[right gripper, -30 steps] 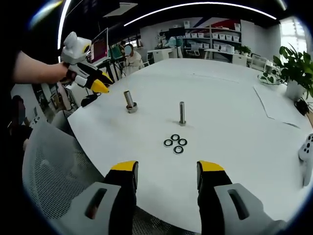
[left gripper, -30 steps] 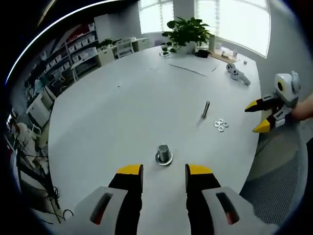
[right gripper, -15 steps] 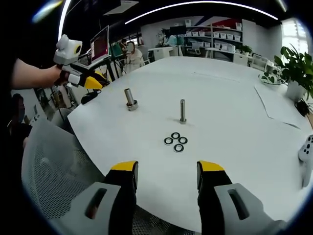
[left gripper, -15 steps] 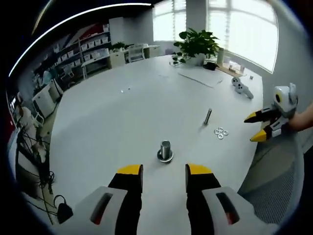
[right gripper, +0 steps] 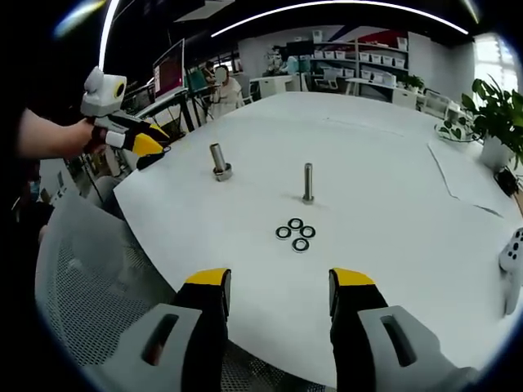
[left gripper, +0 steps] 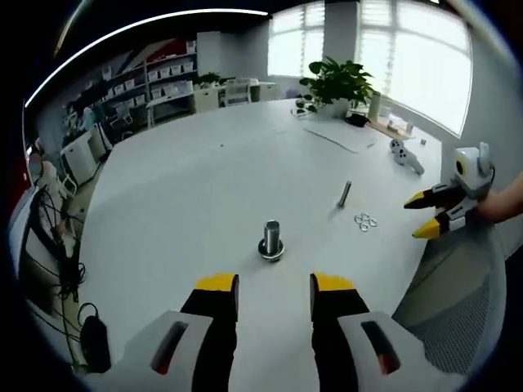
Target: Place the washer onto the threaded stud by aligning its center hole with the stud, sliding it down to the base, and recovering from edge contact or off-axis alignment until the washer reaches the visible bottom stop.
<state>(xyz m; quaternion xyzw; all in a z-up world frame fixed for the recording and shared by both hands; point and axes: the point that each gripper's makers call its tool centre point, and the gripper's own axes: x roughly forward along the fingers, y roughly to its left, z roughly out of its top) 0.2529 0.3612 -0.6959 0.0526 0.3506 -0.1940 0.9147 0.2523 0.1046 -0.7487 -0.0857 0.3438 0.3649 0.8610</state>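
Washers [right gripper: 295,233] lie in a small cluster at mid-frame of the right gripper view, just below the upright threaded stud [right gripper: 308,183], none lifted yet, so the pick-up step is not begun. Right gripper [right gripper: 280,287], jaws apart and empty, should descend onto one washer. Left gripper [left gripper: 274,292], likewise apart, faces a second post [left gripper: 271,240].

Three washers [right gripper: 295,232] are seen clustered on the white table [right gripper: 392,212] just before the upright threaded stud [right gripper: 308,182]. The right gripper [right gripper: 278,296] is held above the near edge — jaws apart, nothing between them.
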